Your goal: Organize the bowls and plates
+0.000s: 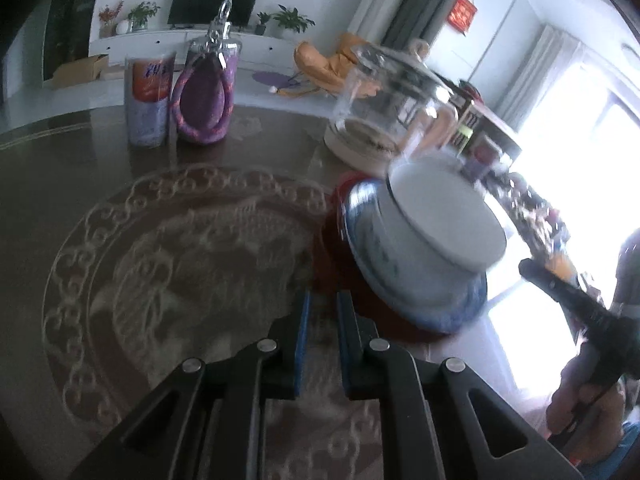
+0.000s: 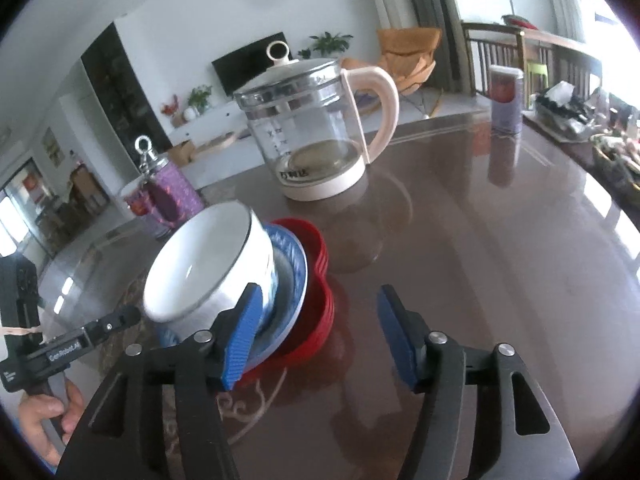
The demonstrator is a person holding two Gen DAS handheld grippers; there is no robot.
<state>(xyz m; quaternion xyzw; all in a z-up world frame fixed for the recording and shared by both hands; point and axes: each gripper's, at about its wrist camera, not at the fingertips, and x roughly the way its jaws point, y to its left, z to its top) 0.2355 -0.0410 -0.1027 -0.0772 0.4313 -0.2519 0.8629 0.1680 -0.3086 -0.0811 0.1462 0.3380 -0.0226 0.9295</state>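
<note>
A white bowl [image 2: 208, 264] sits in a blue patterned plate [image 2: 288, 280], which rests on a red scalloped plate [image 2: 320, 304] on the brown table. The same stack shows in the left wrist view: bowl [image 1: 444, 224], blue plate [image 1: 400, 292], red plate [image 1: 332, 248]. My right gripper [image 2: 320, 336] is open, its left fingertip in front of the stack's near edge, nothing between the pads. My left gripper [image 1: 322, 312] is nearly shut and empty, just left of the stack. It also shows at the left edge of the right wrist view [image 2: 116, 320].
A glass kettle [image 2: 312, 132] with a cream handle stands behind the stack. A purple jar [image 1: 208, 88] and a canister [image 1: 146, 100] stand at the far side. Another canister [image 2: 506, 100] and clutter [image 2: 580, 120] are on the right. An etched medallion [image 1: 180, 272] marks the tabletop.
</note>
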